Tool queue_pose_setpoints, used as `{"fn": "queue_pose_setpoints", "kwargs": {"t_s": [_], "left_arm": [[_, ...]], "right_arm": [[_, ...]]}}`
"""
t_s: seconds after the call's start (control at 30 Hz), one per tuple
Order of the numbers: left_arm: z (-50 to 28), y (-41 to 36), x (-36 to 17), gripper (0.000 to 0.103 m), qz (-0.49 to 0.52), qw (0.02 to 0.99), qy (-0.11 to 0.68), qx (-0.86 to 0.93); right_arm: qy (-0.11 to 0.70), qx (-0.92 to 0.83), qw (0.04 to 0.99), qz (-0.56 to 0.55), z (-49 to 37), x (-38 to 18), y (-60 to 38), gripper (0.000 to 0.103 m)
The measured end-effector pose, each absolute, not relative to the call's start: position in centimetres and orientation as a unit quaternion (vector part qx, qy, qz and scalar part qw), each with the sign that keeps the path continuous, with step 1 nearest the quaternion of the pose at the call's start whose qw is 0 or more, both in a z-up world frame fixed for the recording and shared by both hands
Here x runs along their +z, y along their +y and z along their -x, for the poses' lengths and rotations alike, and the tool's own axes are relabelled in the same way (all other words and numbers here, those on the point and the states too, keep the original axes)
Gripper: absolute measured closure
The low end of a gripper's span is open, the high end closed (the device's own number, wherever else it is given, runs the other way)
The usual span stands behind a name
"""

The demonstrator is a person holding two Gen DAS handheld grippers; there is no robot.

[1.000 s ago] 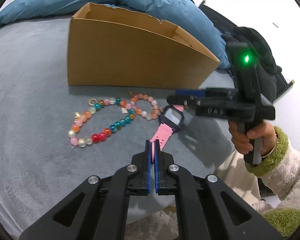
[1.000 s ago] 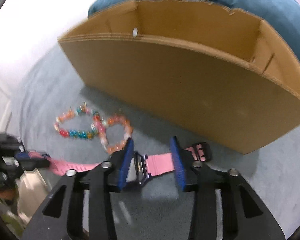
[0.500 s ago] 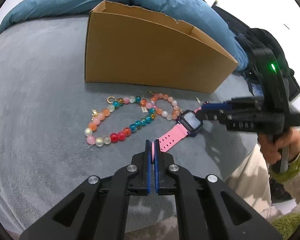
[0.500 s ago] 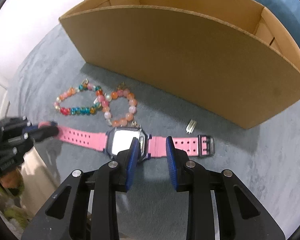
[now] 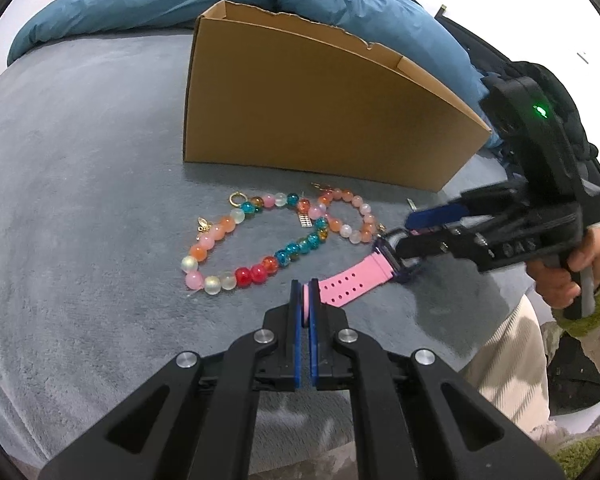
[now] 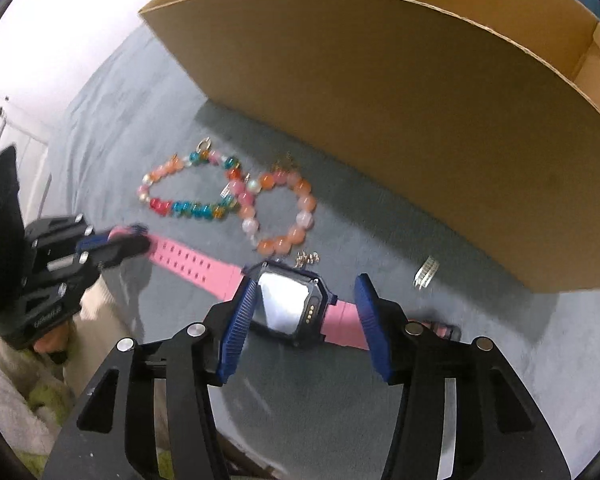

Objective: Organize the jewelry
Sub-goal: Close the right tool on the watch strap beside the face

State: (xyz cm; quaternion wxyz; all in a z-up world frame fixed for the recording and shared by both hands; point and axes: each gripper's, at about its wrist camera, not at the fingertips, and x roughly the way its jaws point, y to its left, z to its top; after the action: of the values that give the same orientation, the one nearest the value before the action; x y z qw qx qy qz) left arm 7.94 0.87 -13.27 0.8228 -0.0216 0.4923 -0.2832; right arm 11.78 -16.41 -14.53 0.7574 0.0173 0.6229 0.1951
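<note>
Watch [image 6: 290, 304] lies low in the right wrist frame on the grey blanket [image 5: 80, 160], its pink strap end pinched flat in the closed left gripper [image 5: 306, 312]. Right gripper [image 6: 304, 320] has just been opening; its jaws now straddle the case without pressing. Light, with a floppy strap and a stiff case: likely best held by the case. Bead bracelets [image 5: 256, 240] lie just above, box [image 5: 320, 112] behind

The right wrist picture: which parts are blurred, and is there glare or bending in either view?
Right wrist view: the left gripper and the bracelets are smeared; the watch face reflects pale light. Left wrist view: mostly sharp, only the right gripper is softened. Both views: the box edges bow, corners are black.
</note>
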Motion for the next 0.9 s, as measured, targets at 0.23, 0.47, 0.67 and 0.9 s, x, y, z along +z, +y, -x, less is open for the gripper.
{"fn": "queue_pose_setpoints", "kwargs": {"t_s": [0.23,0.47,0.67,0.9], "left_arm": [[-8.4,0.7,-13.6,0.101,0.021,0.825,0.497,-0.269],[-8.5,0.2,-13.6,0.101,0.005,0.827,0.495,-0.267],[-8.1,-0.5,-13.3,0.1,-0.015,0.834,0.483,-0.267],[-7.8,-0.9,-13.1,0.101,-0.036,0.84,0.47,-0.27]], "right_arm": [[0.636,0.191,0.747,-0.031,-9.8,-14.5,-16.3,0.053],[0.625,0.186,0.754,-0.081,-11.6,-13.5,-17.6,0.057],[0.646,0.159,0.737,-0.118,-13.2,-14.3,-19.0,0.073],[0.678,0.152,0.717,-0.058,-15.7,-15.5,-16.4,0.084]]}}
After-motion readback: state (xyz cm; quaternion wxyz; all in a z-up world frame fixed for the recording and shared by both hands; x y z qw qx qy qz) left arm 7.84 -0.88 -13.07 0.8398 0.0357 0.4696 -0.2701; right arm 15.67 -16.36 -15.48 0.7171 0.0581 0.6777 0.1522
